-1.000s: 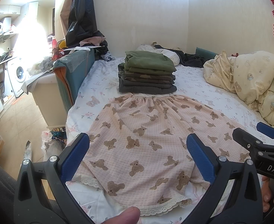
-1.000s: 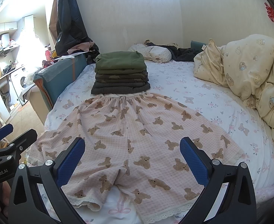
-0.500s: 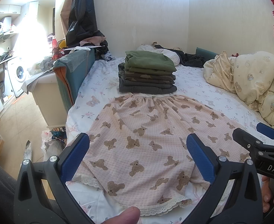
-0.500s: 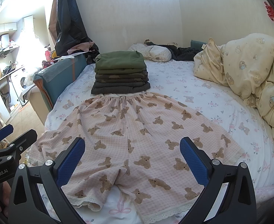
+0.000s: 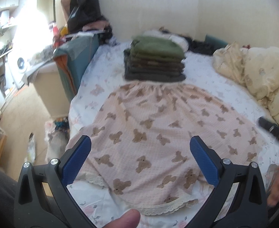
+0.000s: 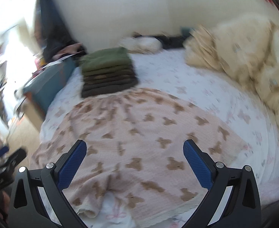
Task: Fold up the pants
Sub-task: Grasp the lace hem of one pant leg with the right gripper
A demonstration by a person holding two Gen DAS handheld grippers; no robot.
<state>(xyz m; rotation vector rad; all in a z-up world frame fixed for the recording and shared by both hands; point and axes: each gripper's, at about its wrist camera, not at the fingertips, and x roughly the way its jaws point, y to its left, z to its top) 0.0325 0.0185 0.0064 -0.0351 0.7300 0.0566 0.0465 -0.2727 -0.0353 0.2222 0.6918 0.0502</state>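
While the pants [image 5: 158, 133] lie flat on the bed [image 5: 206, 72], each hand-held gripper [image 5: 140, 161] [image 6: 134, 163] gapes apart.

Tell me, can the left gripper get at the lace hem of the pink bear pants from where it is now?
Probably yes. The left gripper is open, above the pink bear pants, which lie flat on the bed sheet. The lace hem shows uncovered between its fingers; nothing lies across it.

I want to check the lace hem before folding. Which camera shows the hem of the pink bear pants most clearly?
The left wrist view: the lace hem of the pink bear pants is fairly sharp along one leg. The right wrist view shows both leg hems, but motion blur smears them.
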